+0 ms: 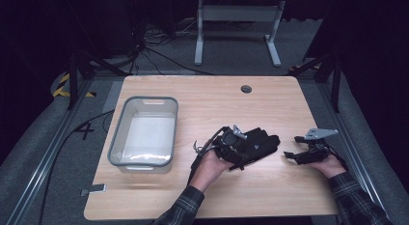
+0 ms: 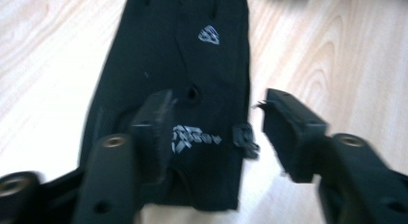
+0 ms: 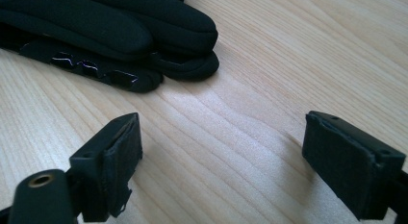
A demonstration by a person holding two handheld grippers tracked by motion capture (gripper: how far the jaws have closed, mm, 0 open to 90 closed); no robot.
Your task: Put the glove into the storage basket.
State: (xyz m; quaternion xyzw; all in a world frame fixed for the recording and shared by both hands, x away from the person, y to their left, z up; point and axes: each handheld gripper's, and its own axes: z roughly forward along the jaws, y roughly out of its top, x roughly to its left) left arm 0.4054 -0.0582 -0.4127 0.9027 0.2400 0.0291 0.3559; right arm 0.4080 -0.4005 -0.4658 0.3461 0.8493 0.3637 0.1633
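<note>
A black glove point(image 1: 254, 142) lies flat on the desk point(image 1: 202, 97), right of its middle and closer to the near edge than the far one, fingers pointing toward the right edge. In the left gripper view its cuff end faces the camera, with pale printed logos showing on the fabric point(image 2: 192, 65).

The left tool point(image 1: 239, 152) sits over the cuff end of the glove. Its jaws stand partly apart, one over the fabric and the other out over bare wood, and neither pad presses on the cloth, so the glove rests free on the desk. This placement suggests the glove is being left or re-gripped here.

The right tool point(image 1: 291, 153) waits near the right edge, just beyond the glove's fingertips point(image 3: 144, 46). Its jaws are spread wide with nothing but wood grain between them, lined up low and level with the desk, likely so it can slide in and take the finger end.

A grey plastic bin point(image 1: 144, 132) stands near the left edge, well apart from the glove, and probably serves as the place for it.
</note>
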